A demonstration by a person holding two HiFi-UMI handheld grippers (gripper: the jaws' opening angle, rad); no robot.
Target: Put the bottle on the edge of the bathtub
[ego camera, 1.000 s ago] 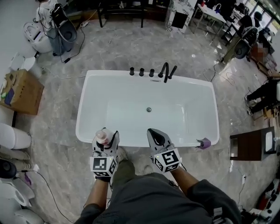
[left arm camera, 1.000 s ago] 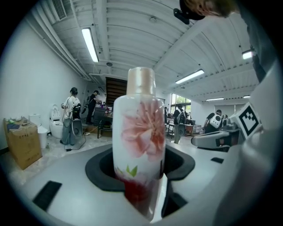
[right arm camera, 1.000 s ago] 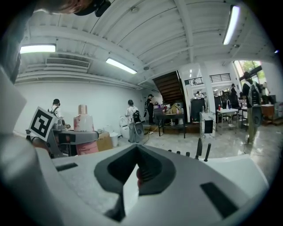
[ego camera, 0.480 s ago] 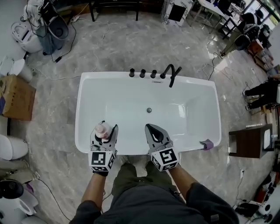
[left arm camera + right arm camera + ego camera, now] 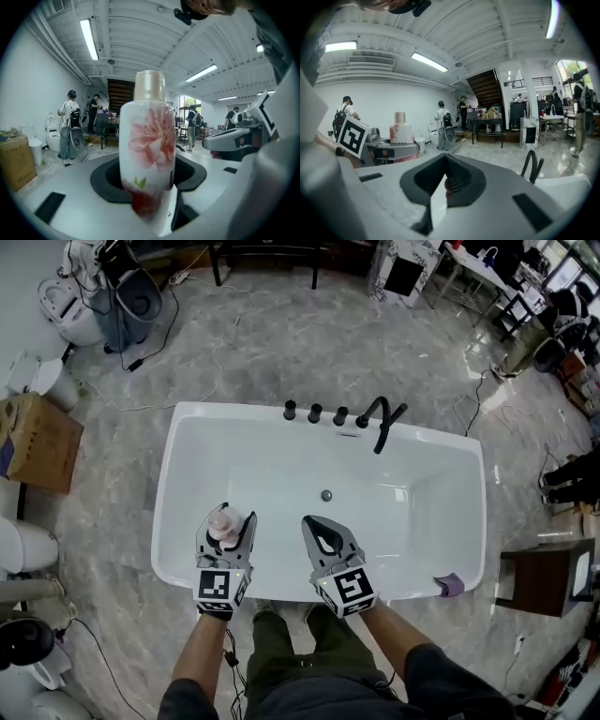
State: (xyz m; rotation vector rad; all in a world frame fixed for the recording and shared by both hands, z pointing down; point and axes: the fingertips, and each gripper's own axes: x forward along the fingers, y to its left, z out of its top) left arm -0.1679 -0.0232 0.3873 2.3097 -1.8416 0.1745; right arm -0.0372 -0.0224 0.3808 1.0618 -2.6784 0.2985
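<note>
Head view: left tool [image 5: 226, 517] is clamped on the bottle [image 5: 220, 526], jaws partly apart and pressed to its sides. The bottle stands upright in the grip over the tub [image 5: 161, 549] basin, just inside the near rim and not resting on the edge. Right tool [image 5: 309, 526] sits beside it over the same rim, jaws together with nothing between them.

Left gripper view confirms a white bottle [image 5: 149, 140] with pink flower print and a beige cap, held at its lower body. Right gripper view shows the jaws closed and the bottle [image 5: 400, 127] off to the left.

Black faucet [image 5: 382, 418] stands on the far rim. A purple item [image 5: 450, 585] lies on the near right corner.
</note>
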